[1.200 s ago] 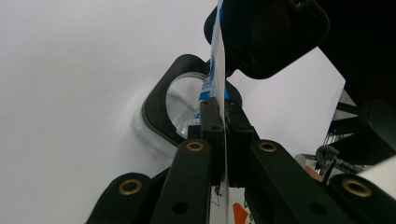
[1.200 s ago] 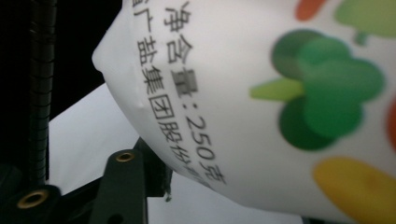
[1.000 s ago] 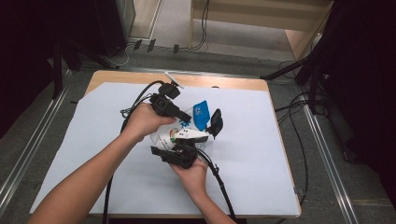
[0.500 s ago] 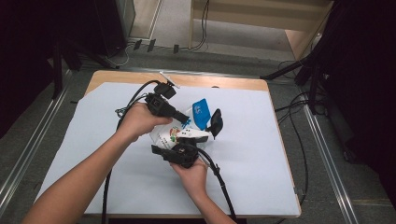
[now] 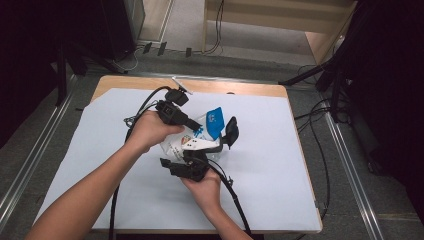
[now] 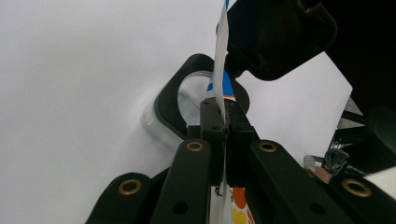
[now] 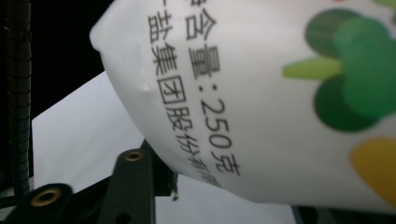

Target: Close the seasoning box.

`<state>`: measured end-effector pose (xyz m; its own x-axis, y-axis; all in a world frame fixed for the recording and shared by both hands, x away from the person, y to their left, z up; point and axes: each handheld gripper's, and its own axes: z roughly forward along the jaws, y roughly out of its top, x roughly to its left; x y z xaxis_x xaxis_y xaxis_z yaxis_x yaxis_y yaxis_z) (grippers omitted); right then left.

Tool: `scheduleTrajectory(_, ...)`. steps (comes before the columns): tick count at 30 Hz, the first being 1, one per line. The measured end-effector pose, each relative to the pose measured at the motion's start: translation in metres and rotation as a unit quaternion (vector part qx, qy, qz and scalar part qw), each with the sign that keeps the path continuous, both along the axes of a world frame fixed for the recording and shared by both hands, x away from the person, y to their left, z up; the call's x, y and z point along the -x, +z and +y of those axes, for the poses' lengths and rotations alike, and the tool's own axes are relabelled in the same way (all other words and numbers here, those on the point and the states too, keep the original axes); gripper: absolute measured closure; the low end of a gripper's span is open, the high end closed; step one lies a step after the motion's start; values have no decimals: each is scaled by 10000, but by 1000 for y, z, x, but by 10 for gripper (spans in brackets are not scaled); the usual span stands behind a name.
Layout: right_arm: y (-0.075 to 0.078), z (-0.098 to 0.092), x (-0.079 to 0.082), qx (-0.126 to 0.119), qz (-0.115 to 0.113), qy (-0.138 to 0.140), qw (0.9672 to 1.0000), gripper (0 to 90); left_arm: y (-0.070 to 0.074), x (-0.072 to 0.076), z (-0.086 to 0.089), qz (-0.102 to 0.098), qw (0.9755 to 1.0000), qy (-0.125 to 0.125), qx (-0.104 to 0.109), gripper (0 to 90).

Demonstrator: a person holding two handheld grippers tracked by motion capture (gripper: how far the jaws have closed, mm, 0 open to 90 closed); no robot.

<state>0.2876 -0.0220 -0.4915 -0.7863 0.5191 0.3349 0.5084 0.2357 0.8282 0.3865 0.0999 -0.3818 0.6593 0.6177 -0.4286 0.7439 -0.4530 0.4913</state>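
The jaws of the left gripper [image 6: 223,140] are pressed flat together on the thin sealed edge of a white plastic bag [image 6: 219,60], a crisp sheet printed with blue above and orange below the pads. In the high view the left gripper [image 5: 192,125] is seen gripped in the left hand [image 5: 148,131] above the middle of a white, matte sheet laid over a wooden table [image 5: 235,88]. The bag [image 5: 197,137], soft and bulging, is held off the sheet between the two tools. The jaws of the right gripper [image 5: 212,146] have just been opening a little, yet the bag's rounded, smooth belly [image 7: 261,93], marked with black characters and green and yellow shapes, is held between them. A glossy black cable [image 5: 235,200] is seen trailing toward the near edge.
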Motion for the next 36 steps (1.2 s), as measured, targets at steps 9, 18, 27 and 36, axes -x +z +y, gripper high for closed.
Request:
scheduleTrajectory(9, -2, -4, -4, -348, 244, -1, 9991, 729, 3, 1, 3, 20, 9997, -41, 253, 872)
scheduleTrajectory(18, -4, -8, -7, -546, 429, 68, 9976, 732, 0, 4, 8, 92, 9997, -120, 209, 831)
scheduleTrajectory(27, -6, -6, -7, -507, 439, 137, 9977, 695, 1, 9, 8, -52, 9999, -86, 53, 900)
scheduleTrajectory(36, 2, -12, 0, -347, 362, -108, 9987, 535, 1, 10, 8, -207, 9993, 68, -296, 900)
